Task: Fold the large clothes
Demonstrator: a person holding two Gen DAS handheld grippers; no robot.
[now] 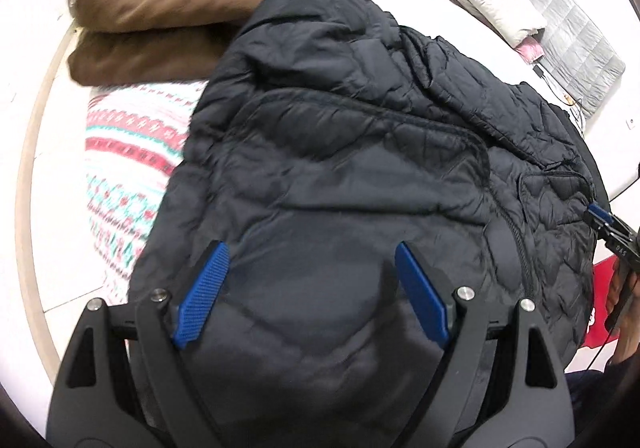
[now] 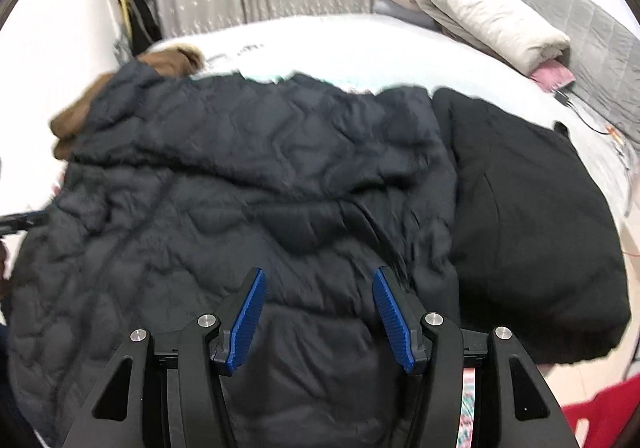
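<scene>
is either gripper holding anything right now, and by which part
Nothing is held. The left gripper and the right gripper both stand open above the dark quilted jacket, with no fabric between the pads.

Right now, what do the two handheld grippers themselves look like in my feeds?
Both match. The left gripper and right gripper have matte black angular frames with triangular cut-outs, silver round pivot bolts, and jaws faced with ribbed bright-blue pads. In the left wrist view the right gripper's black body shows small white lettering, too small to read, and a thin black cable hangs below it. No sleeves visible.
</scene>
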